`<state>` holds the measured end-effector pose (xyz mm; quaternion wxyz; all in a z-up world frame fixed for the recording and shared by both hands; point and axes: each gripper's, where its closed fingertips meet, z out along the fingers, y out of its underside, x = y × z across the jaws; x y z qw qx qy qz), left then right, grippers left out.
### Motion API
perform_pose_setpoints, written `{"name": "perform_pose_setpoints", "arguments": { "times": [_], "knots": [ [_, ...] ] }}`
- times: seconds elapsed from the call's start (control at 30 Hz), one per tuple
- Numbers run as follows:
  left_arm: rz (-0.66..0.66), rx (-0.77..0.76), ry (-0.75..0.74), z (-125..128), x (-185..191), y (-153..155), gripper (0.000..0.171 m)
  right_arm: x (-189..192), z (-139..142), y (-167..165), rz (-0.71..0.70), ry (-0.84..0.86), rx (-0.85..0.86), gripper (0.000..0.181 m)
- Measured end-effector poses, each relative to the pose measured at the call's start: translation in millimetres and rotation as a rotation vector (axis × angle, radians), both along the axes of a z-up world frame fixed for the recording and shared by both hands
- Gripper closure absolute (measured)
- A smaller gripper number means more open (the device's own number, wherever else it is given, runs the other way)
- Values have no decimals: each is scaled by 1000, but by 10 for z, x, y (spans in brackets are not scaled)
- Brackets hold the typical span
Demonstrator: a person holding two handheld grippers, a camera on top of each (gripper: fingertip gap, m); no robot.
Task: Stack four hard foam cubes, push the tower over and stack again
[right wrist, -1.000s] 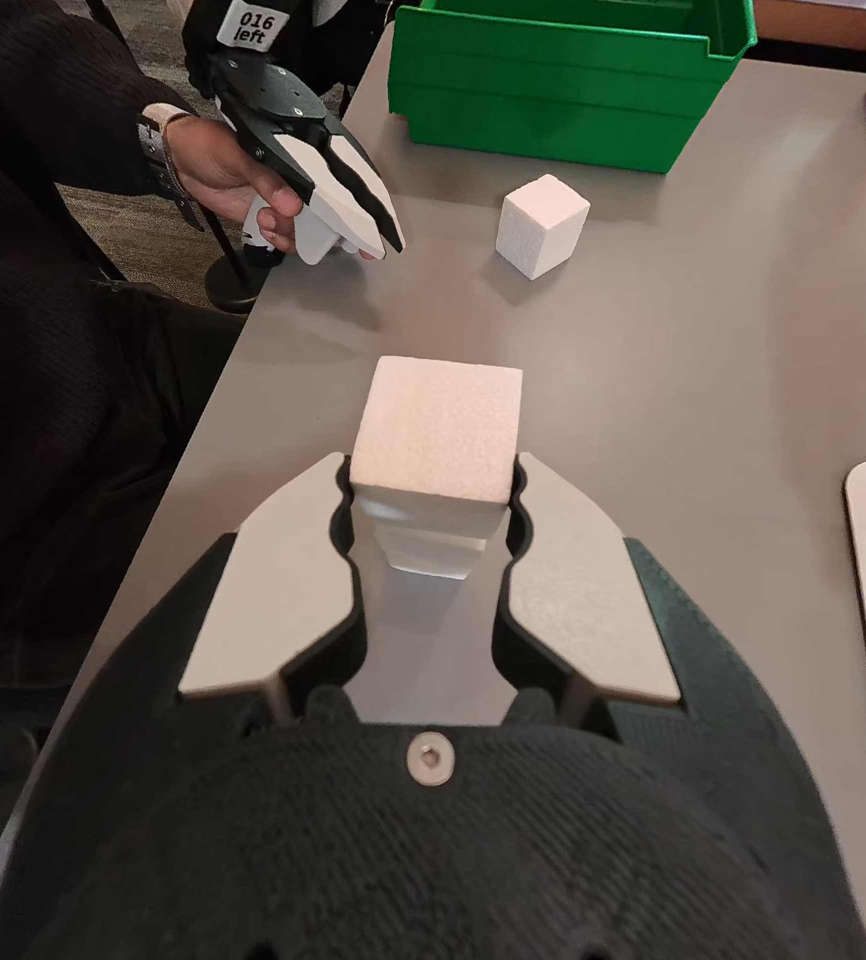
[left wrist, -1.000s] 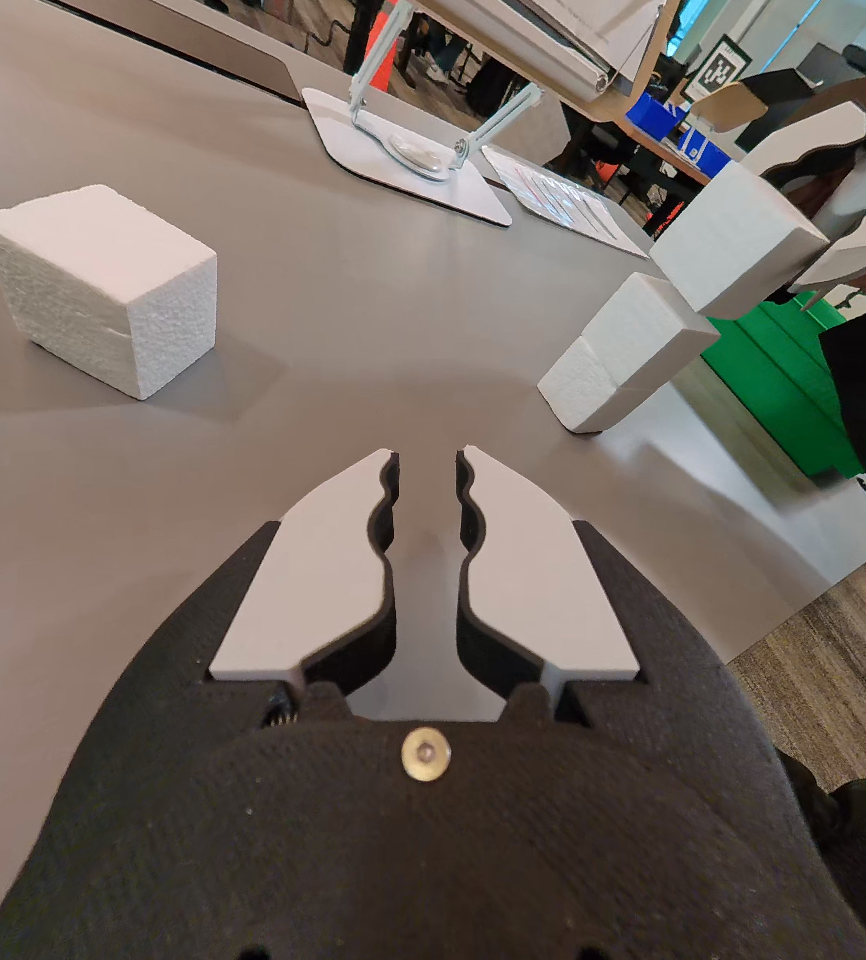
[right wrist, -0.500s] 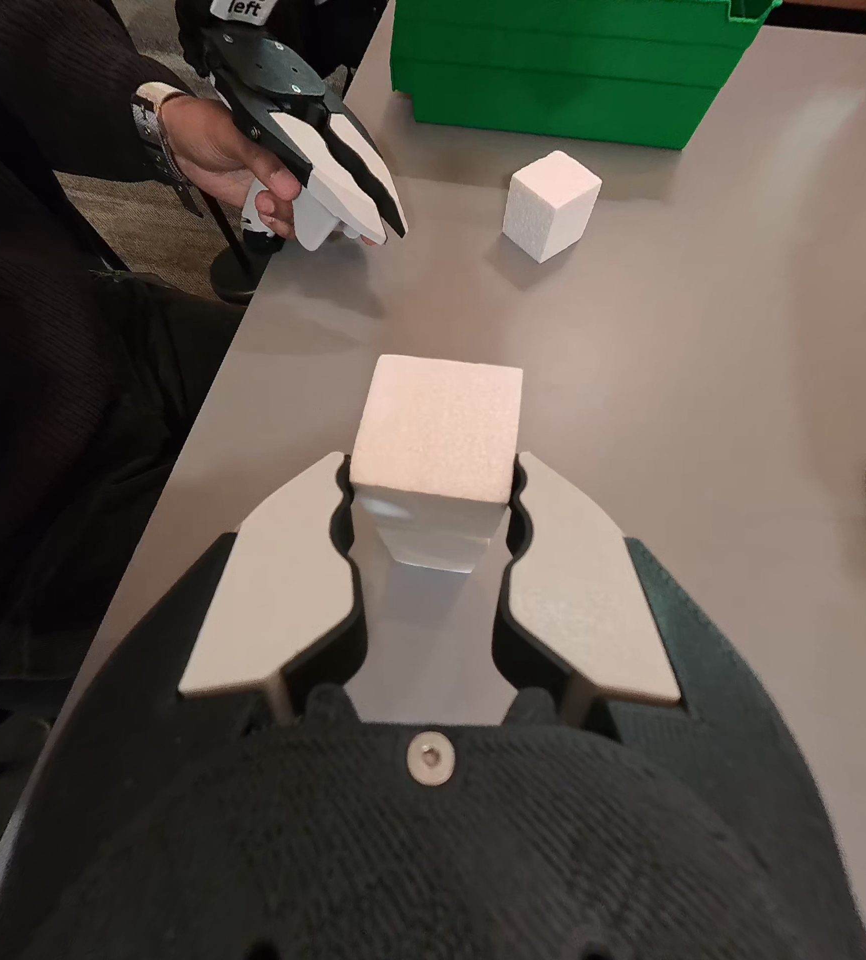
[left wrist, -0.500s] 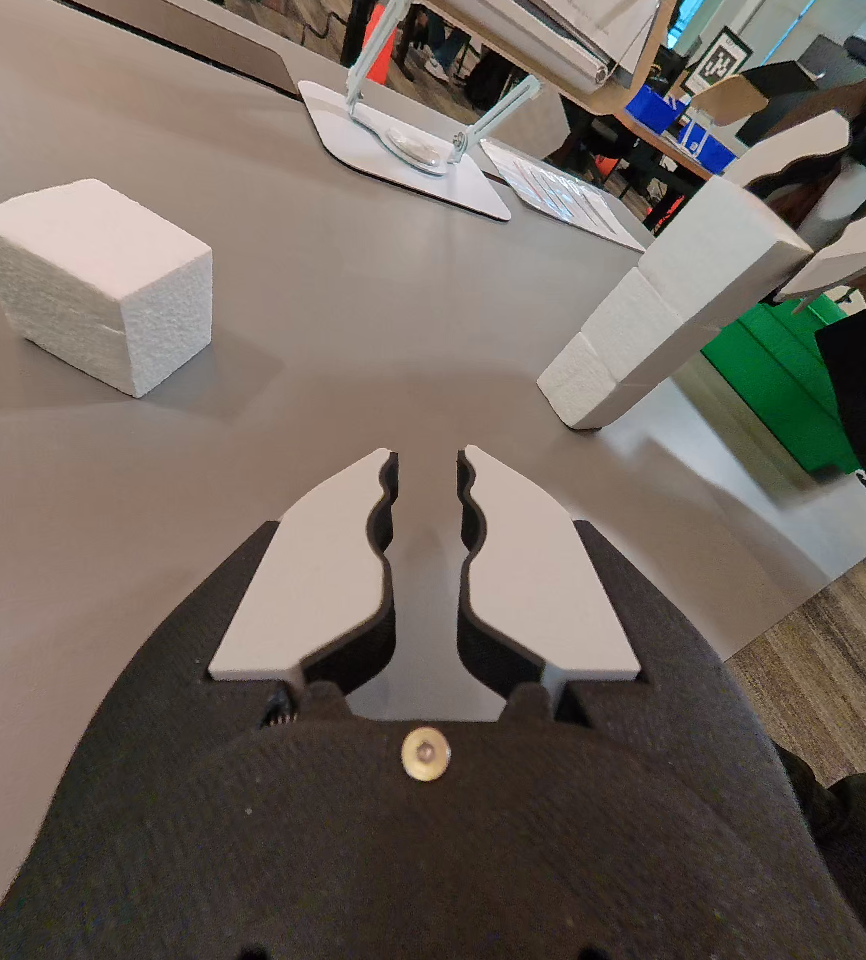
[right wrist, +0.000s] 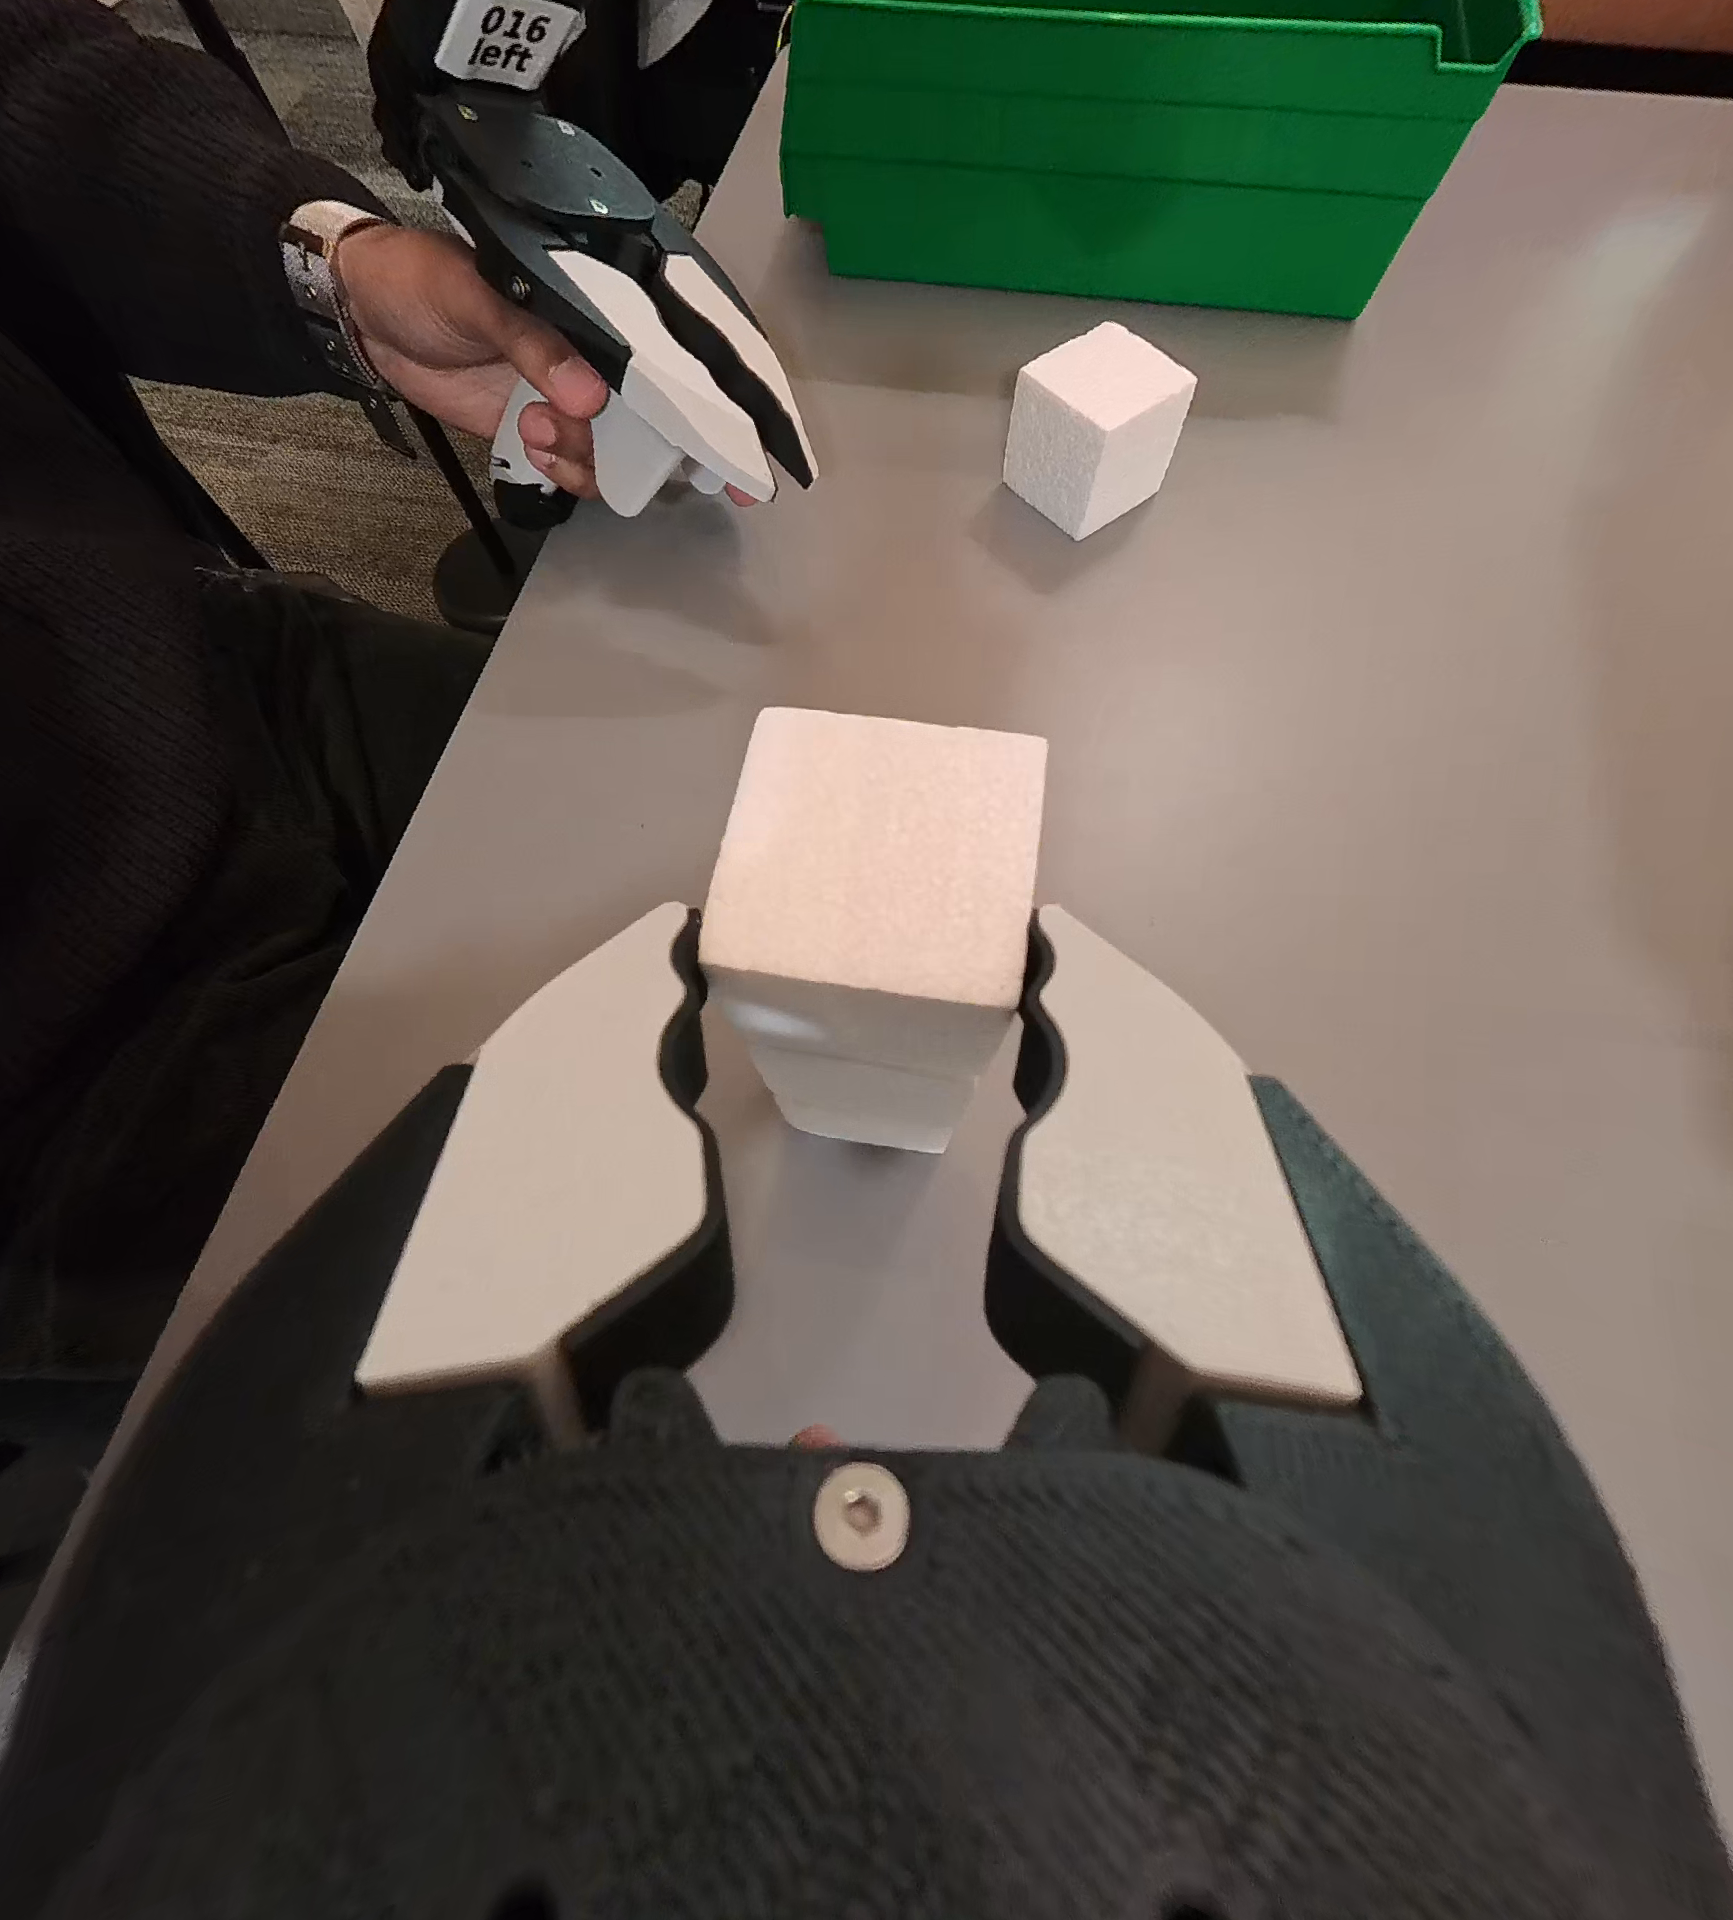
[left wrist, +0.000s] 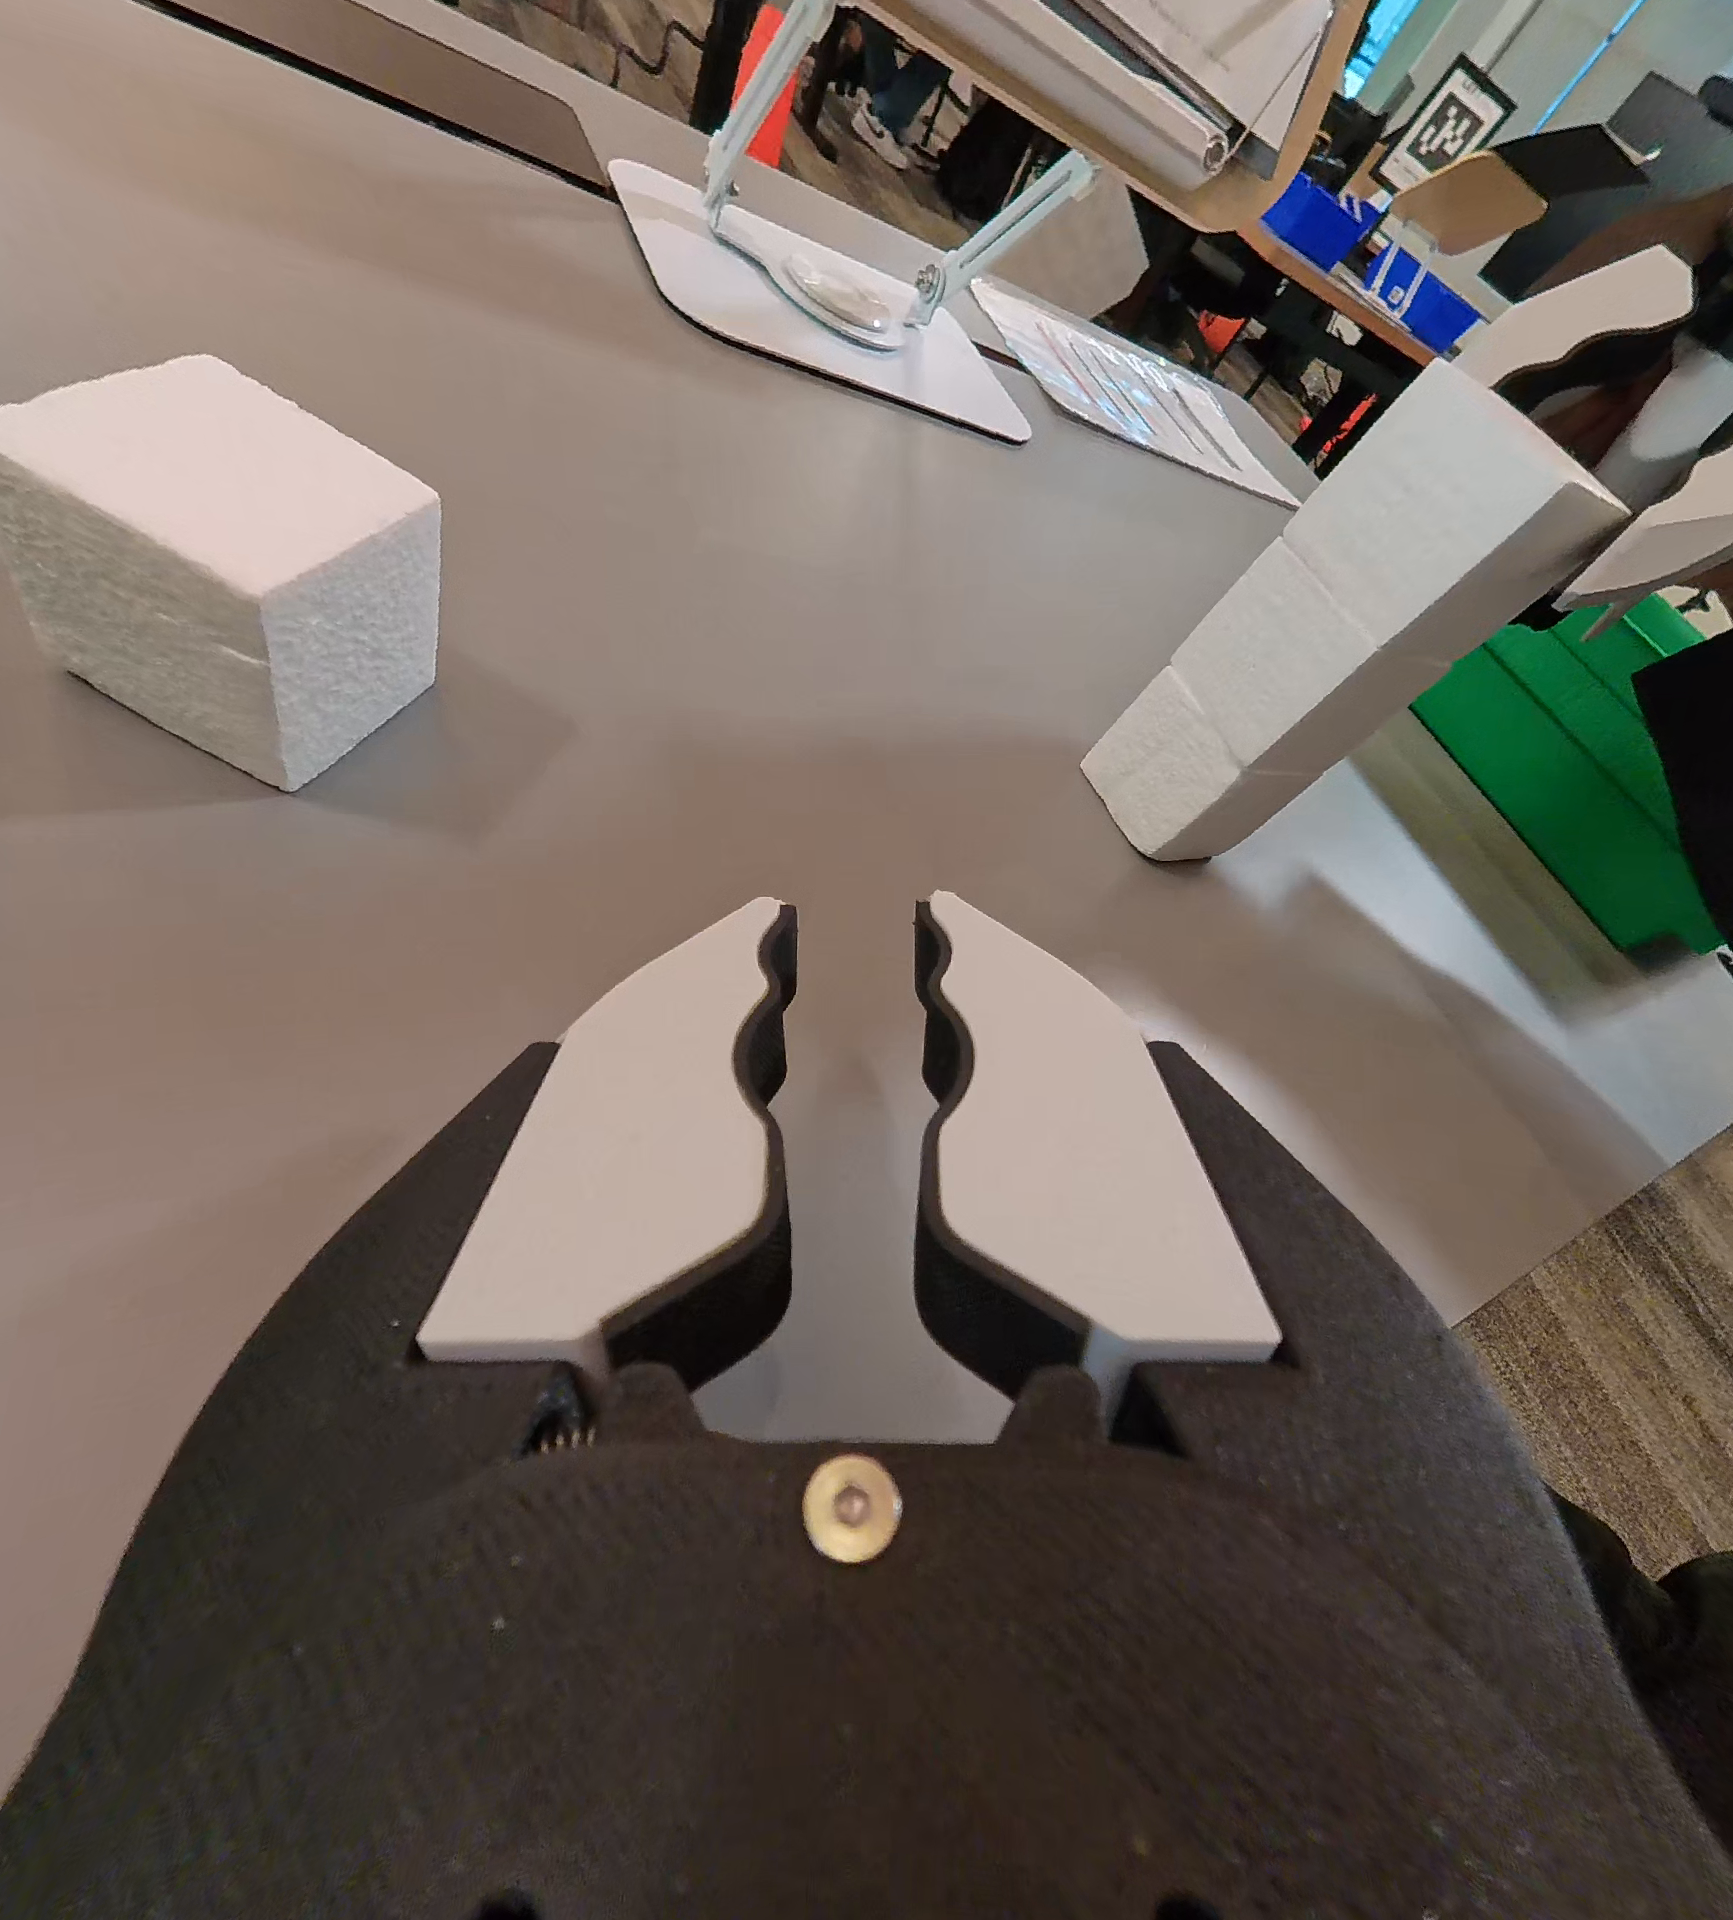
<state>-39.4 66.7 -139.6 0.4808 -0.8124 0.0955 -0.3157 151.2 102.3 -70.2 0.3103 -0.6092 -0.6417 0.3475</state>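
My right gripper [right wrist: 862, 925] is shut on a white foam block [right wrist: 877, 852] that sits on top of two more foam blocks [right wrist: 872, 1101], a stack of three on the grey table [right wrist: 1361, 831]. In the left wrist view the stack [left wrist: 1257, 665] stands at the right, with the right gripper [left wrist: 1516, 478] around its top block. My left gripper [left wrist: 854, 914] is empty, its fingers a narrow gap apart, low over the table's near edge. It also shows in the right wrist view [right wrist: 779, 483], in a person's hand. A loose foam block [left wrist: 207, 561] lies to its left.
A green bin [right wrist: 1111, 177] stands at the table's far end, behind the loose block [right wrist: 1101, 426]. A white stand base [left wrist: 820, 312] and a clear sheet [left wrist: 1132, 395] lie at the other end. The table edge and the person's dark sleeve [right wrist: 114, 727] are on the left.
The right gripper has lowered its foam block onto the two stacked blocks; a second ago it hung above them. The left gripper has hardly moved.
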Motion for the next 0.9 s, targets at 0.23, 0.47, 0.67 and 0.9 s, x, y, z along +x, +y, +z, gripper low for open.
{"name": "perform_pose_setpoints", "arguments": {
  "times": [0.23,0.47,0.67,0.9],
  "knots": [
    [0,1,2,1,1,-2,149,-3,1,2,-7,-3,8,122],
    [8,-19,2,-24,-13,11,156,-8,4,9,-15,1,-4,122],
    [9,-18,6,-26,-15,11,151,-5,3,16,-18,-3,9,122],
    [6,-19,3,-26,-12,10,149,-19,-39,16,-20,-20,4,113]
  ]
}}
